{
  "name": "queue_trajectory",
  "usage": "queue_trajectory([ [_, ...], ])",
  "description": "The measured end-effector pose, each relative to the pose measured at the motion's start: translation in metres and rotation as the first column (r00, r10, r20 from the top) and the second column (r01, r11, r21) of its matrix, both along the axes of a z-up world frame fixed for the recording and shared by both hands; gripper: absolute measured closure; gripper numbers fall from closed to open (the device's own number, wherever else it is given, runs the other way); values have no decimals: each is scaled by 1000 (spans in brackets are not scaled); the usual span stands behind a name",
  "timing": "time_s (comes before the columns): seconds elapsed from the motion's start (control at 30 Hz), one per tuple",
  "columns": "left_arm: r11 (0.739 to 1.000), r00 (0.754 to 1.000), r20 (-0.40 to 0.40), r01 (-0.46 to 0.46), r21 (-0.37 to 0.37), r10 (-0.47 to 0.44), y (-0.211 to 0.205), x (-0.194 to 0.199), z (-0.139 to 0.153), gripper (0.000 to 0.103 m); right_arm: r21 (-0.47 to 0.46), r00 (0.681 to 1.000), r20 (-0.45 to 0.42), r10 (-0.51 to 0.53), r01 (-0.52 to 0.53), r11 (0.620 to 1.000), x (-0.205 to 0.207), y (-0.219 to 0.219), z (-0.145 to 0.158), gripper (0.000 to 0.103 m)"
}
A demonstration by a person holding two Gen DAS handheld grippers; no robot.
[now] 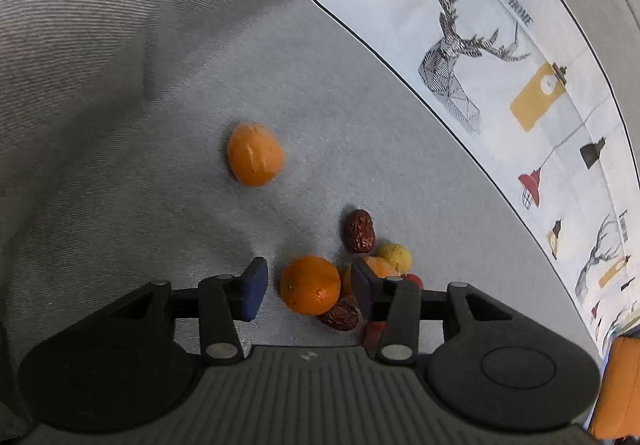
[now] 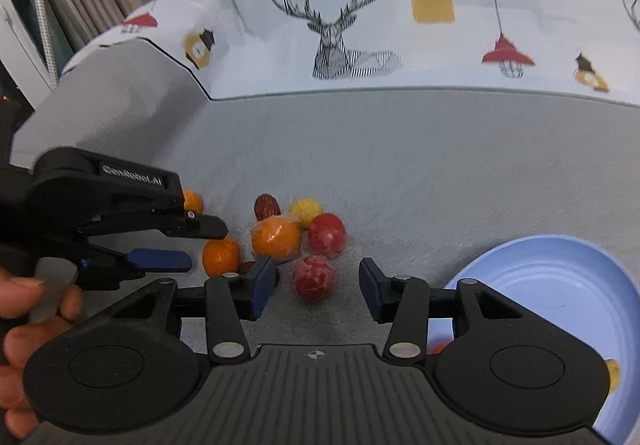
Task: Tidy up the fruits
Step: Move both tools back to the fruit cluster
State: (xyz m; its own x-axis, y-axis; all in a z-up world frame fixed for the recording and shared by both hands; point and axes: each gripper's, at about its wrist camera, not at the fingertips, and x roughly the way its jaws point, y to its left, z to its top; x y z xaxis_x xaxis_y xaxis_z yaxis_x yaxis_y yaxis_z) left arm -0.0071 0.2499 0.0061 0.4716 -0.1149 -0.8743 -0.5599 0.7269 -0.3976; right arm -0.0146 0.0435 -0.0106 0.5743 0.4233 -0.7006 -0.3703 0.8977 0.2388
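Note:
Several fruits lie in a cluster on grey cloth. My left gripper (image 1: 308, 287) is open, and an orange (image 1: 310, 285) sits between its blue pads with a gap at the left pad. The right wrist view has that left gripper (image 2: 206, 245) entering from the left, at the same orange (image 2: 221, 255). My right gripper (image 2: 316, 291) is open around a red fruit (image 2: 314, 277), with gaps on both sides. Nearby lie a wrapped orange (image 2: 276, 239), another red fruit (image 2: 327, 235), a yellow fruit (image 2: 306, 211) and a dark red date (image 2: 267, 207).
A light blue plate (image 2: 560, 305) with small fruit pieces stands at the right. A lone wrapped orange (image 1: 255, 154) lies apart from the cluster. Printed deer-pattern fabric (image 2: 340, 25) rises behind the grey cloth. A person's hand (image 2: 24, 309) holds the left gripper.

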Motion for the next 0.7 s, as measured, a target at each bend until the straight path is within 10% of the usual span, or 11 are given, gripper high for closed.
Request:
queue_trajectory([
  [0.47, 998, 997, -57, 57, 41, -55, -12, 10, -9, 59, -30, 996, -83, -12, 10, 999, 23, 24, -35, 50],
  [0.7, 986, 996, -47, 88, 143, -82, -18, 11, 1, 66, -26, 997, -77, -22, 20, 999, 21, 21, -34, 71],
])
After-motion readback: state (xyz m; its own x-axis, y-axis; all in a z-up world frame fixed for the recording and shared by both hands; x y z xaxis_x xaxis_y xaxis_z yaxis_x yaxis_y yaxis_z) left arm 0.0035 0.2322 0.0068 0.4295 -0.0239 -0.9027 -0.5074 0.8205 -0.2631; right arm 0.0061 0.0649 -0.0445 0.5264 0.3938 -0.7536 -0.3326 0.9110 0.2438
